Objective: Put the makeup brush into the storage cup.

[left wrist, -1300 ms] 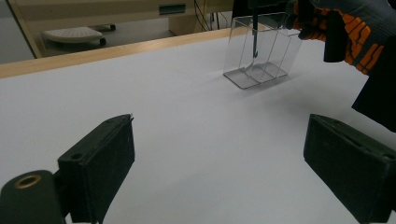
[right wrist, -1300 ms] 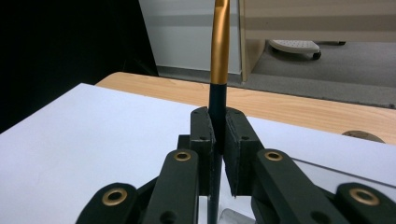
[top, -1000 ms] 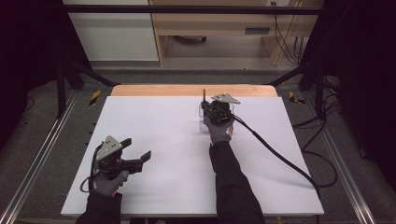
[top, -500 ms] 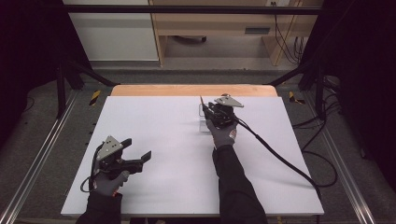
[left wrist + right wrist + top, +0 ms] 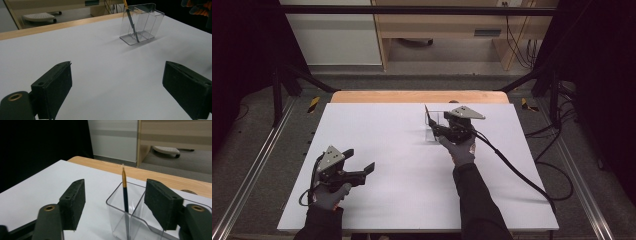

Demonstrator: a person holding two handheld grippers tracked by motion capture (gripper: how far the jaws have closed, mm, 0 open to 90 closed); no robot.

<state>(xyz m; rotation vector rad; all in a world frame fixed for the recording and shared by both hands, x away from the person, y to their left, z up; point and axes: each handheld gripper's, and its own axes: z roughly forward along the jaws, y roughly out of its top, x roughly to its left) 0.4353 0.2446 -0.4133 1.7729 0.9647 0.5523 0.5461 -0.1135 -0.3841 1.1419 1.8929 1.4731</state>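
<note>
A clear plastic holder (image 5: 435, 126) with compartments stands on the white table (image 5: 402, 195) at the far middle. A black pencil with a gold end (image 5: 428, 116) leans upright inside it. My right gripper (image 5: 435, 131) hovers just to the right of the holder, and its jaws have just been opening. In the right gripper view the pencil (image 5: 124, 195) rises from the holder (image 5: 117, 220) between the spread jaws of that gripper (image 5: 116, 202), untouched. My left gripper (image 5: 359, 160) rests open and empty at the near left. The left gripper view shows the holder (image 5: 146, 23) and the pencil (image 5: 131, 26) far ahead.
A wooden strip (image 5: 412, 96) runs along the table's far edge. The right gripper's black cable (image 5: 512, 170) trails across the right side of the table and off its edge. Metal rails flank the table on both sides.
The right gripper's jaws have opened off the pencil, and the hand has drawn back a little to the right and up. The pencil stays leaning in the holder. The left hand has not moved.
</note>
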